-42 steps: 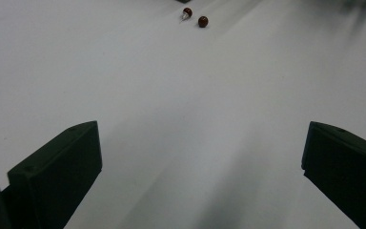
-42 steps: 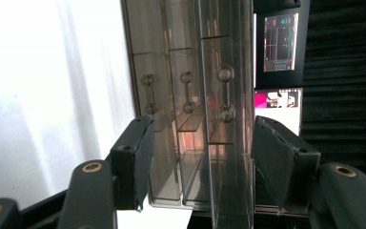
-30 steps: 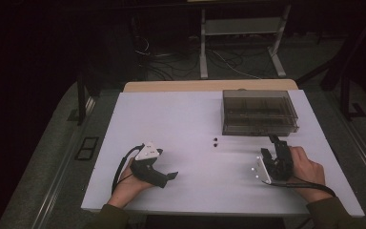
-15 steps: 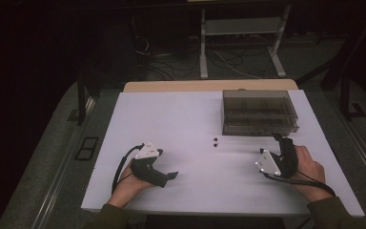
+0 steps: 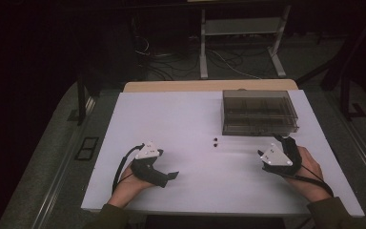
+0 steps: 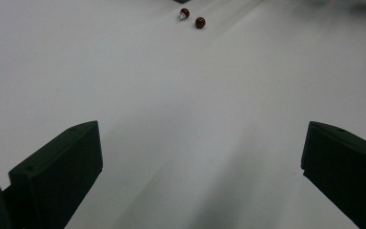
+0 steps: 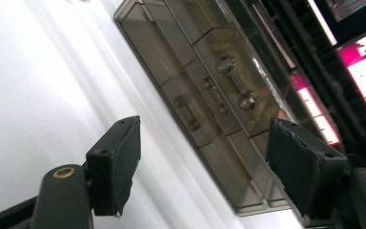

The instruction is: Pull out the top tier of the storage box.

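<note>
Two small dark red beads (image 5: 215,141) lie near the middle of the white table (image 5: 181,119). In the left gripper view the beads (image 6: 199,22) sit far ahead of my left gripper (image 6: 200,143), whose jaws stand wide open over bare table. In the high view the left gripper (image 5: 170,176) rests at the front left and points right. A smoky clear compartment box (image 5: 259,113) stands at the back right, lid closed. My right gripper (image 5: 282,139) points at its front edge. In the right gripper view, the right gripper (image 7: 202,143) is open, with the box (image 7: 209,90) just beyond it.
Small metal parts lie in the box's compartments (image 7: 233,78). The table's front edge (image 5: 219,210) is close to both forearms. A metal frame (image 5: 240,36) and cables stand on the dark floor behind the table.
The right hand has shifted slightly forward toward the box. The left hand and the beads have stayed where they were.
</note>
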{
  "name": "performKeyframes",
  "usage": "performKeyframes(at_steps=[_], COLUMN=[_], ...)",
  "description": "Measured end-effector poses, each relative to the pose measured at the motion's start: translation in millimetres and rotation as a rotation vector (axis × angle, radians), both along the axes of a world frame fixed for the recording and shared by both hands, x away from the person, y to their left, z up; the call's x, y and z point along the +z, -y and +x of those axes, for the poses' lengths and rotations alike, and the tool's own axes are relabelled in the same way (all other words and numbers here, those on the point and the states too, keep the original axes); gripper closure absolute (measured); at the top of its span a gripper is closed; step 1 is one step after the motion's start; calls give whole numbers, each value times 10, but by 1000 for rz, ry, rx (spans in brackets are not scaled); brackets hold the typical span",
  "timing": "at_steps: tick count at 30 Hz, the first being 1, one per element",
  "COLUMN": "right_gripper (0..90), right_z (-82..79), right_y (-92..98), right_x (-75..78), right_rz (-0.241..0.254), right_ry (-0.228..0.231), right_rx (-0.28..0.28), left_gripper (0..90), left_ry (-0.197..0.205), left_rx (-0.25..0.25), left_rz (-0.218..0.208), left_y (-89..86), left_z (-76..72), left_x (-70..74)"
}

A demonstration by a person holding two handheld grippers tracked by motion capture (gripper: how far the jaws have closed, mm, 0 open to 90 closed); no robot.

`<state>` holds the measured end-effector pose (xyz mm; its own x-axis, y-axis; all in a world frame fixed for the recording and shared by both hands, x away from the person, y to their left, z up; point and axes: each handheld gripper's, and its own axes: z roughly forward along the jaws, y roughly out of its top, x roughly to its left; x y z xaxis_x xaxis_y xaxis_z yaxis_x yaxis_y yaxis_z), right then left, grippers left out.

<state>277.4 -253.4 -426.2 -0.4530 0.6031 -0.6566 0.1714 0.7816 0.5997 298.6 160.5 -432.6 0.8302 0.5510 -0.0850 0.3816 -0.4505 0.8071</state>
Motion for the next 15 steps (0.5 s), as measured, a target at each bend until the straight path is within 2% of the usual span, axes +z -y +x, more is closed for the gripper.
performKeyframes(at_steps=[3,4,8,15], right_gripper=[271,269,269,268], right_z=[12,16,34,56], right_y=[23,28,52,90], right_x=[10,12,21,24], right_rz=[27,49,110,179], right_ry=[-17,-30,-79,-135], right_rx=[-7,-7,-2,0], left_gripper=[0,0,0,0], left_ry=[14,20,18,22], left_rx=[9,8,18,18], left_rz=[-2,1,-8,-6], left_y=[-6,-7,-9,-11], left_z=[-6,-10,-17,-9], left_x=[0,0,4,2])
